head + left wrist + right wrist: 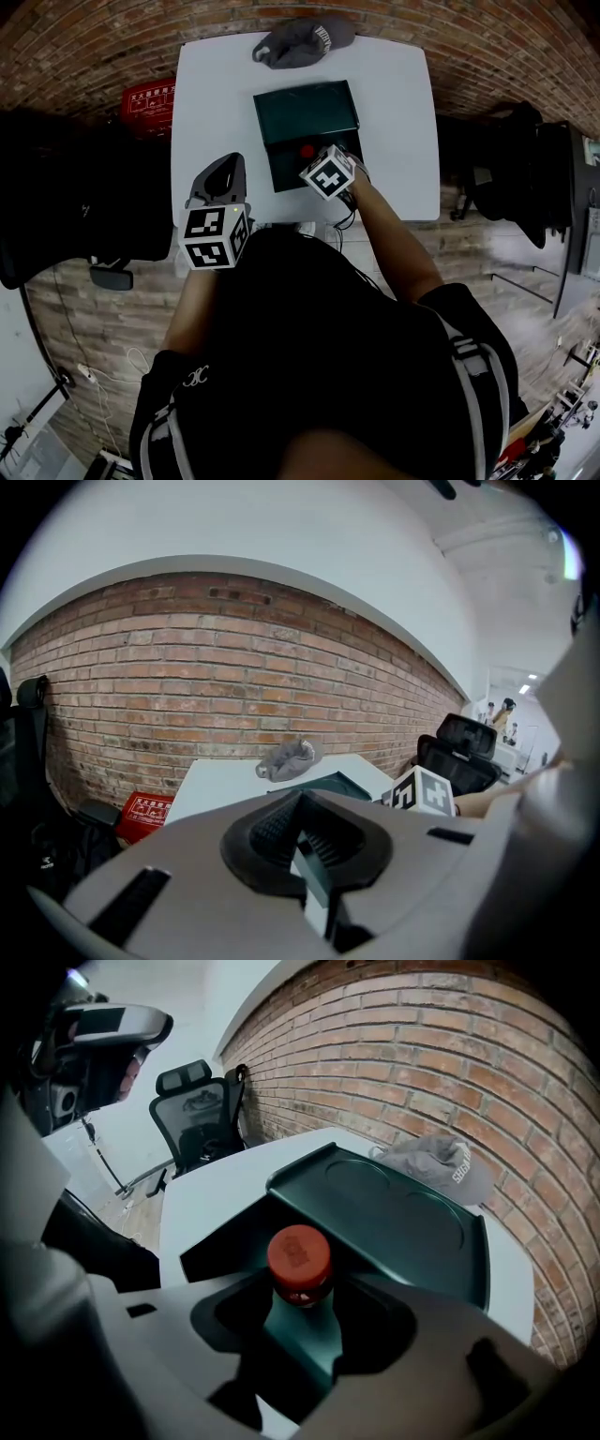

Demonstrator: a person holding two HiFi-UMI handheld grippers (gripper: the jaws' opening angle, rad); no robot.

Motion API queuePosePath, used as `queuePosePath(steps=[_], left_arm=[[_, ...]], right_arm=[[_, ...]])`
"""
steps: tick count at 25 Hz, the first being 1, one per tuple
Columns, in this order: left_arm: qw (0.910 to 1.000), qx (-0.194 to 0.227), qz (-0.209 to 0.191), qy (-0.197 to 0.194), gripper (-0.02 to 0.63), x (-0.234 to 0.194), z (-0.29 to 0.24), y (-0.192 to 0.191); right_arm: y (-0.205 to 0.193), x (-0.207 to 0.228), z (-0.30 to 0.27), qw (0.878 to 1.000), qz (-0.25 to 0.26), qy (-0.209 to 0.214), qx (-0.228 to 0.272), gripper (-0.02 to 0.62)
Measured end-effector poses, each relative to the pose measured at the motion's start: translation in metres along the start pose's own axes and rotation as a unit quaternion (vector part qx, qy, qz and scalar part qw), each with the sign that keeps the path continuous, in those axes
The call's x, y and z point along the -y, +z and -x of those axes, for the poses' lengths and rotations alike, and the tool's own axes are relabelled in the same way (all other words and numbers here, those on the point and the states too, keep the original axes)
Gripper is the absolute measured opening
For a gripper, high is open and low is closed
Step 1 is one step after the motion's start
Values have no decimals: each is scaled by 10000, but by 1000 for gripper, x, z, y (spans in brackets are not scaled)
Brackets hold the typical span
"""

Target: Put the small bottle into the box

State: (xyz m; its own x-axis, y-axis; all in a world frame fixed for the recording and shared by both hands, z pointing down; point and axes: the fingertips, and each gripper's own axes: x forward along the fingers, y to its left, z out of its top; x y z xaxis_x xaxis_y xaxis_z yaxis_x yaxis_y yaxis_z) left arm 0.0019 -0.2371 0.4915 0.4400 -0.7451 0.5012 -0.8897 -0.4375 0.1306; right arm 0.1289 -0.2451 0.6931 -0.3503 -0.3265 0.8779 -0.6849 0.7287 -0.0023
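A small bottle with a red cap (299,1262) stands upright between the jaws of my right gripper (300,1305), which is shut on it. It sits over the base of a dark green box (225,1241), whose lid (394,1206) lies open behind it. In the head view the red cap (307,150) shows over the box (286,164), just ahead of the right gripper (315,159). My left gripper (228,167) hangs raised at the table's near left, shut on nothing. Its closed tips (298,803) point toward the box (328,782).
A grey cap (300,42) lies at the far edge of the white table (394,103), by the brick wall. A red case (150,98) sits on the floor to the left. Black office chairs (202,1101) stand to the right of the table.
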Motion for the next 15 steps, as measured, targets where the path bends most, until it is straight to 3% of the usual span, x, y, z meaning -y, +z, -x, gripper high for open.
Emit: queuePosePath(steps=[10,15], left_arm=[[10000,52,-9,-31,12,-11,4,2],[10000,64,36,-26,12,-20,7,1]], right_arm=[[10,-9,-2,9949,806,-293,-534,212],[-11,6,11,9755,1552,-820,-1325,210]])
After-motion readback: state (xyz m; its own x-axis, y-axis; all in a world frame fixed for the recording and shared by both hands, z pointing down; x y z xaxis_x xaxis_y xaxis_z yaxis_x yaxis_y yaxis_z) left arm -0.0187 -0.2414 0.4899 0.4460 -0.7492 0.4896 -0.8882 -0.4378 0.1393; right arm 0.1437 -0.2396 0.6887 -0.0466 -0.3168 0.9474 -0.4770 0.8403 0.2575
